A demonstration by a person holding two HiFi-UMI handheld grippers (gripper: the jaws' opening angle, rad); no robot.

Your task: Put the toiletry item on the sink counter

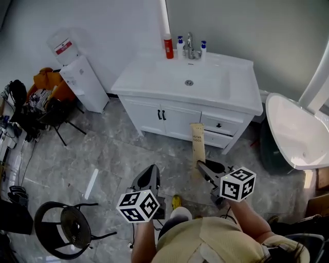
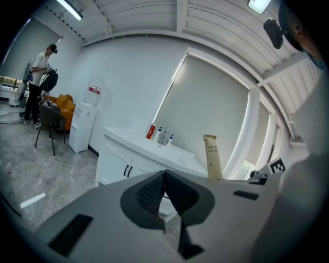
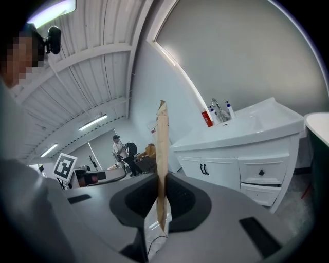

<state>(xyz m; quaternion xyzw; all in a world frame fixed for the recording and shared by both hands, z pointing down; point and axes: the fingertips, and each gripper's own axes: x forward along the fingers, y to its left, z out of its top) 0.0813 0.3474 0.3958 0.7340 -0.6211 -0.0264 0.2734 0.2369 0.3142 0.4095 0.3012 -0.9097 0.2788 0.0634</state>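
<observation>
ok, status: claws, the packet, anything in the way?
Left claw shut, empty. Right claw shut on tan paper packet, upright. Packet not yet on sink counter. Red bottle and faucet at counter's back only.

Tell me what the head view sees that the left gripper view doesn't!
Only the head view shows the black round stool on the floor and the drain inside the sink basin. Only the left gripper view shows a person standing far off and the long ceiling light. Both show the white sink counter, the red bottle near the silver tap, the white water dispenser and the flat tan paper packet.
</observation>
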